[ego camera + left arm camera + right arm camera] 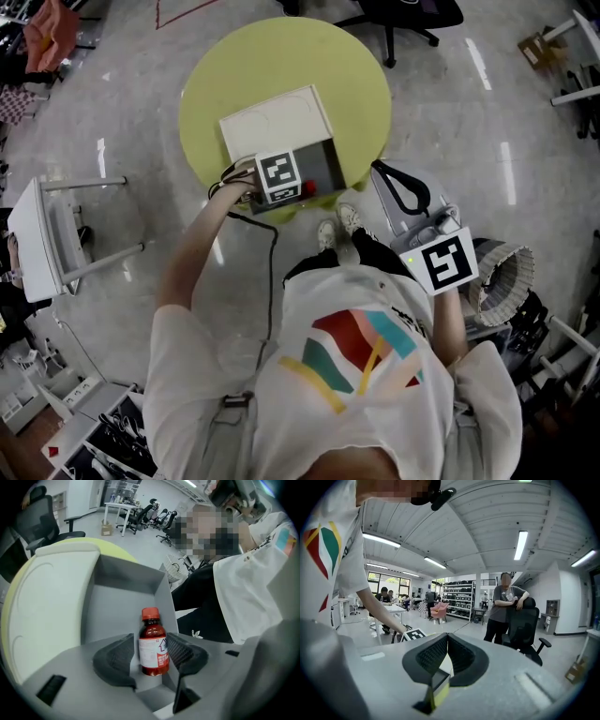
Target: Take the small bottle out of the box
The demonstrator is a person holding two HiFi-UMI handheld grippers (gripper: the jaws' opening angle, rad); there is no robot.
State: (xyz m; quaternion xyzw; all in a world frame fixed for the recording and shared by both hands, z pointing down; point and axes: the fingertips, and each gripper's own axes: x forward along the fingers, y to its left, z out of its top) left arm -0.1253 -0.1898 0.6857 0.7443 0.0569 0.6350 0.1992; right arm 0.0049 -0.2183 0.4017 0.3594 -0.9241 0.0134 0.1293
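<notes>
Round yellow-green table (281,56) carries open grey box (323,159), white lid (277,122) laid back for access. Small bottle (153,649) upright against box wall, still inside. Left gripper (150,638) angled down into box, jaws wide, straddling bottle, pads apparently not pressing: lined up for grasp. Right gripper (446,639) closed, empty, held aside.

"What shows from the head view?"
"A lime-green round table (361,89) at twelve o'clock, a black office chair (405,17) at one, a white side table (28,244) at nine, a wire basket (506,272) at three."
"Anyone else?"
"A person (505,604) leaning on a chair."
</notes>
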